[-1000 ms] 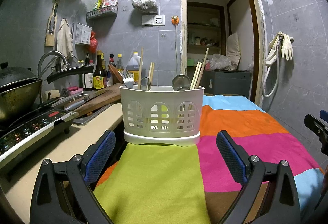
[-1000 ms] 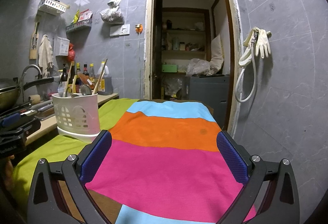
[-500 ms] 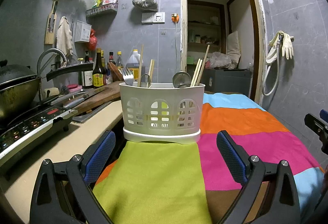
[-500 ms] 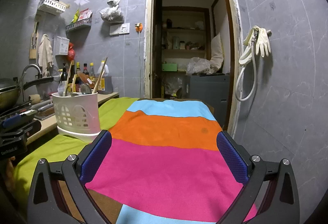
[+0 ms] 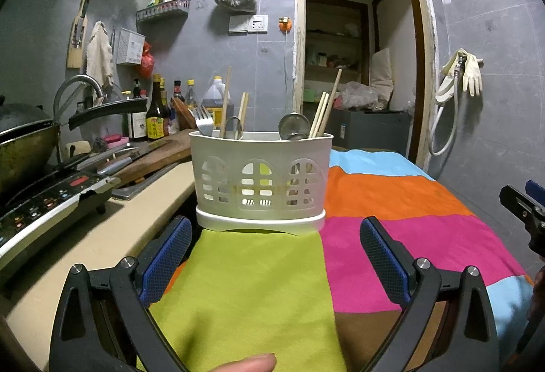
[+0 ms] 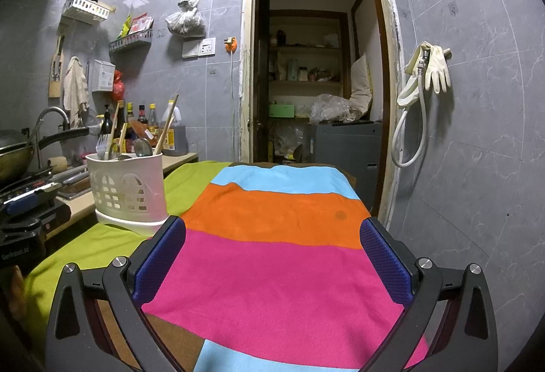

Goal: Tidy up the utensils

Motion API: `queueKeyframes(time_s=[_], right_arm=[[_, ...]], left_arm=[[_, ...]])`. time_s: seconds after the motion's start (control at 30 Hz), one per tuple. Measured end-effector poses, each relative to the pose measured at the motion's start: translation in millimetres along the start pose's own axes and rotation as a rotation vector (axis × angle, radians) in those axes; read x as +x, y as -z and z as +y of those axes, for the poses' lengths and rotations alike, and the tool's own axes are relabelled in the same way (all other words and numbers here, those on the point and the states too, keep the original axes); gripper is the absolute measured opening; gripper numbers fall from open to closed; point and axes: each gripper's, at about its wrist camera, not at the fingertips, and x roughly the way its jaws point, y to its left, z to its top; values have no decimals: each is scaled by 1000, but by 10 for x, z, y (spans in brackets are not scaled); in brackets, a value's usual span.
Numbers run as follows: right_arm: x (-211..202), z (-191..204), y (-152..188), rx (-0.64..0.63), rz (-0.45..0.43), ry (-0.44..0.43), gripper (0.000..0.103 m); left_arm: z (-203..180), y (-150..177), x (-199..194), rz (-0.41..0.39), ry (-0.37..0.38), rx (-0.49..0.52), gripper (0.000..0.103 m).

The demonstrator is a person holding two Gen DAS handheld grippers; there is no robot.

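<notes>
A white slotted utensil caddy (image 5: 260, 179) stands on the green stripe of a striped cloth (image 5: 259, 283), holding a fork (image 5: 203, 122), spoons (image 5: 290, 126) and wooden chopsticks (image 5: 327, 106). My left gripper (image 5: 274, 256) is open just in front of the caddy, nothing between its blue pads. In the right wrist view the caddy (image 6: 126, 191) sits at the left, and my right gripper (image 6: 272, 252) is open and empty over the pink stripe (image 6: 272, 283). The right gripper's tip (image 5: 523, 208) shows at the left view's right edge.
A counter (image 5: 112, 235) on the left carries an induction cooker (image 5: 51, 201), a wok (image 5: 24, 147), a cutting board (image 5: 156, 157) and sauce bottles (image 5: 156, 120). An open doorway (image 6: 313, 82) lies behind the table. A hose and gloves (image 6: 425, 79) hang on the right wall. A fingertip (image 5: 247, 363) shows at the bottom.
The left wrist view has shifted slightly, and the caddy sits a little lower and closer. Both grippers stay open; the right view is almost unchanged.
</notes>
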Motion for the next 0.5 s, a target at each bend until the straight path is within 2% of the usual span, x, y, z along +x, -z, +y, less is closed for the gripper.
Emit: queueKeyframes(time_s=[0.5], right_arm=[[12,8,8,0,5,-1,103]], left_arm=[[0,-6,8,6,-1,8,97]])
